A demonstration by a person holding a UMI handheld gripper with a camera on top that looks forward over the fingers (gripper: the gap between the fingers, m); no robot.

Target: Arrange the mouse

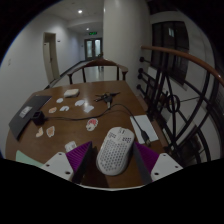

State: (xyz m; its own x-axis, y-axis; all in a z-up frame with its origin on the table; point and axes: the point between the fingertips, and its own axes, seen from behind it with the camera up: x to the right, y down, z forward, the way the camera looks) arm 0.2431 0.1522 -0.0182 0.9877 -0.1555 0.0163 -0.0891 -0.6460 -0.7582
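A white mouse (113, 150) with a honeycomb shell sits between my gripper's (113, 162) two fingers, its tail end toward me. The purple pads (82, 159) touch its left and right sides, so the gripper is shut on it. The mouse is over the near edge of a round brown wooden table (70, 132). Its underside is hidden, so I cannot tell whether it rests on the table or is lifted.
A dark laptop (22, 118) lies at the table's left and a notebook (146, 127) at its right. Small white and pink items (66, 103) and a black cable (105, 98) lie mid-table. A chair (100, 68) stands beyond. A railing (185, 95) runs along the right.
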